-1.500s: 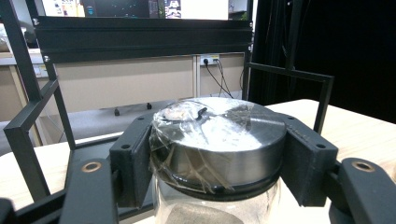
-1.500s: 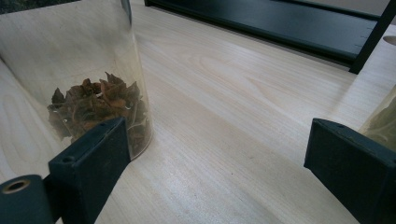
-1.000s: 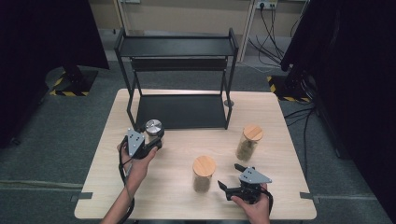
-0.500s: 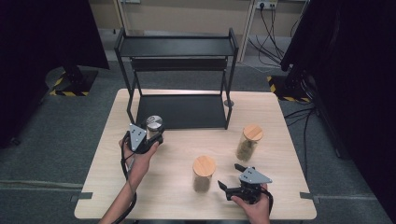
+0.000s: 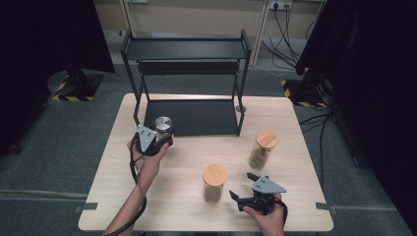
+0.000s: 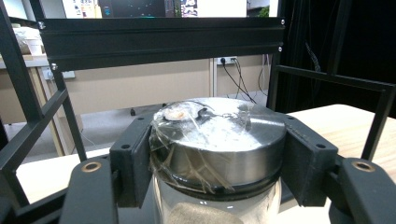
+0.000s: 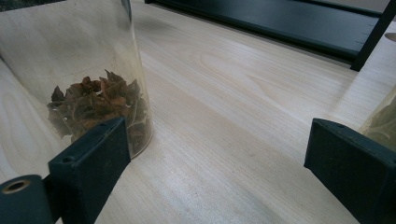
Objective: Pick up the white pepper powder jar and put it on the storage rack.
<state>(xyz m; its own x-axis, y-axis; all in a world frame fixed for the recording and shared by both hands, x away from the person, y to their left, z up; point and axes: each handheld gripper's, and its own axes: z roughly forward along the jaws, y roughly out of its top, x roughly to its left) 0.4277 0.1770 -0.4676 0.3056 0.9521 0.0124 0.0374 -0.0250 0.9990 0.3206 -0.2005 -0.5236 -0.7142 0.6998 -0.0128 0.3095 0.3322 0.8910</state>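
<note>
Left gripper view: left hand-held gripper (image 6: 217, 182) clamps the steel-lidded glass jar (image 6: 219, 140) just under its lid; plastic wrap there could let it slip beside the black metal rack (image 6: 159, 37).

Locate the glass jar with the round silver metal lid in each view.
High view: the glass jar with the silver metal lid sits left of centre, clamped by the left gripper beside the black metal shelf rack.
Left gripper view: centre, lid between both jaws.
Right gripper view: not in it.
Shared landmark: the rack.

Wooden table (image 5: 167, 196) — black rack (image 5: 187, 73), two jars (image 5: 214, 183) (image 5: 261, 150).
</note>
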